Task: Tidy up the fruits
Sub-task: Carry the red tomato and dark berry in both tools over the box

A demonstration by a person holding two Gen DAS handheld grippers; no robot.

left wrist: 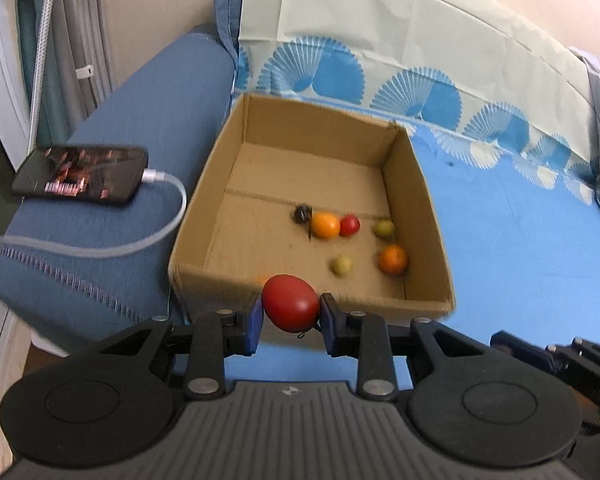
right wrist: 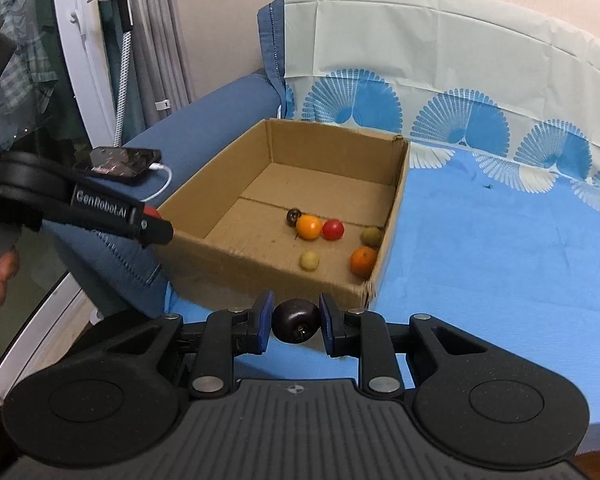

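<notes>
An open cardboard box (left wrist: pixel 414 184) (right wrist: pixel 396 184) stands on the blue cover. Inside lie several small fruits: a dark one (left wrist: pixel 302 213) (right wrist: pixel 293 216), an orange one (left wrist: pixel 325 225) (right wrist: pixel 309 227), a red one (left wrist: pixel 349 225) (right wrist: pixel 333 229), two yellowish ones (left wrist: pixel 342 266) (right wrist: pixel 310 260), and another orange one (left wrist: pixel 393 259) (right wrist: pixel 363 261). My left gripper (left wrist: pixel 291 310) is shut on a large red fruit (left wrist: pixel 291 302) just before the box's near wall; it also shows at the left of the right wrist view (right wrist: pixel 156 226). My right gripper (right wrist: pixel 295 320) is shut on a dark purple fruit (right wrist: pixel 295 319) near the box's front corner.
A phone (left wrist: pixel 80 174) (right wrist: pixel 118 162) on a white charging cable (left wrist: pixel 168 220) lies on the blue armrest left of the box. A patterned sheet covers the backrest (left wrist: pixel 400 60). A window frame and curtains (right wrist: pixel 100 60) stand at the far left.
</notes>
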